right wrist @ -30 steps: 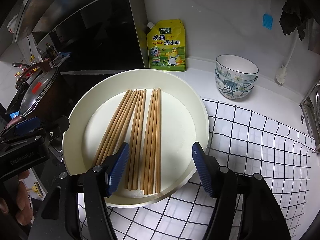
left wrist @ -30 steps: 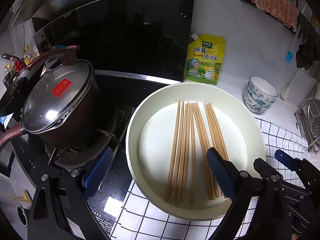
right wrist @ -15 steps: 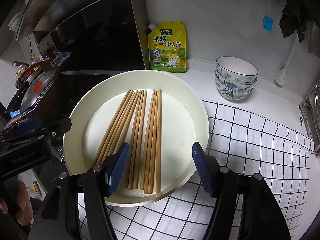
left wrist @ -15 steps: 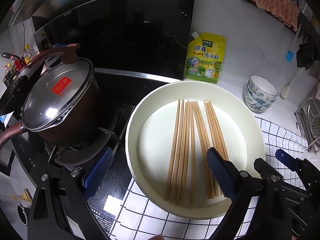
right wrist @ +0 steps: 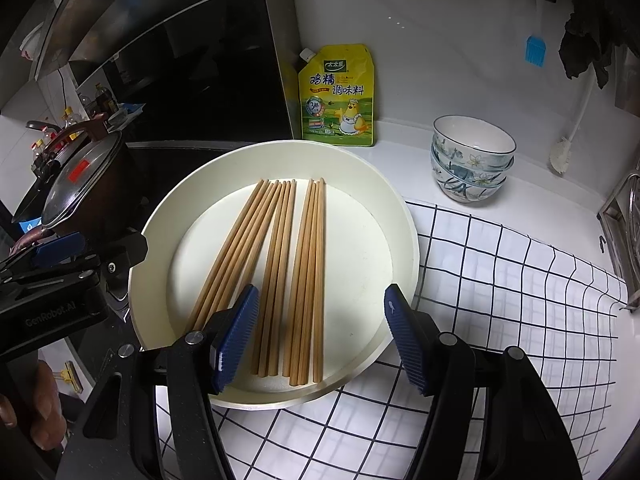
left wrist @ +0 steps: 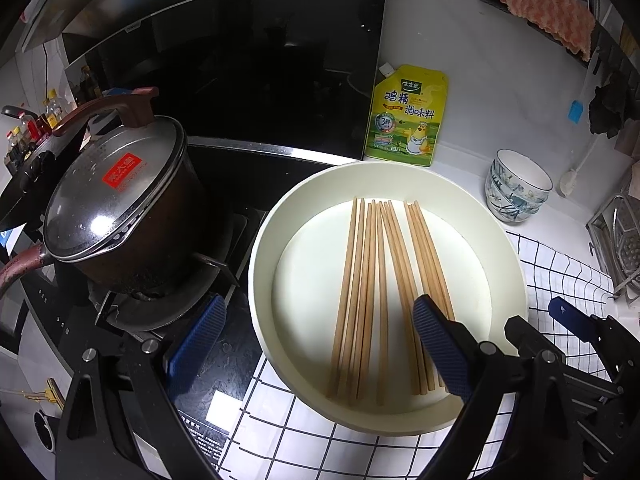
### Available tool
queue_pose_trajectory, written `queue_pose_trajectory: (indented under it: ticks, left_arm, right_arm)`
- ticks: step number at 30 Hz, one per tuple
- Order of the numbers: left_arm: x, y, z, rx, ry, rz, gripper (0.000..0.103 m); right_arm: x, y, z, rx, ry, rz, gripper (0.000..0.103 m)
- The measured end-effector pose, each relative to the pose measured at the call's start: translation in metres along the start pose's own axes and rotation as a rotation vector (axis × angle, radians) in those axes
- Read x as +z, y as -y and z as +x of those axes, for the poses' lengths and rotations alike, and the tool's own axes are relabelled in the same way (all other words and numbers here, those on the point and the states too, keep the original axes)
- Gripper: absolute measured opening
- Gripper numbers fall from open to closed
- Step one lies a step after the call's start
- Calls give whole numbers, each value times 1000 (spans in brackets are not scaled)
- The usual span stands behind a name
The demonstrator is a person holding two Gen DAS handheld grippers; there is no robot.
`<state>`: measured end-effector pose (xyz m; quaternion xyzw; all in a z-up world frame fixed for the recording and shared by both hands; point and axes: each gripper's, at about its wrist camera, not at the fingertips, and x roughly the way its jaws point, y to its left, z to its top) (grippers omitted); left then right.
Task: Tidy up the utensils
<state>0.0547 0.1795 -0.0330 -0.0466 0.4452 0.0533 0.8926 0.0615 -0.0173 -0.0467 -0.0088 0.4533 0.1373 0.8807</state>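
Pot point(left wrist: 120, 208) left of plate point(right wrist: 404, 216); bowls point(right wrist: 472, 160) right; both claws spread, unloaded.

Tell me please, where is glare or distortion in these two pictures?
Left wrist view: bright glare spots on the pot lid, and the fisheye bends the checked cloth lines. Right wrist view: the white tray is evenly lit, the chopsticks are sharp, the corners are black.
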Motion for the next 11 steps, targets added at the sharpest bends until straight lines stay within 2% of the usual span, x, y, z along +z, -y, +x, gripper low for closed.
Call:
queue_pose_trajectory:
  ticks: [11]
  left_arm:
    - [1, 0, -1, 4, -7, -4, 93]
  right_arm:
    - [0, -2, -2, 0, 2, -7, 62]
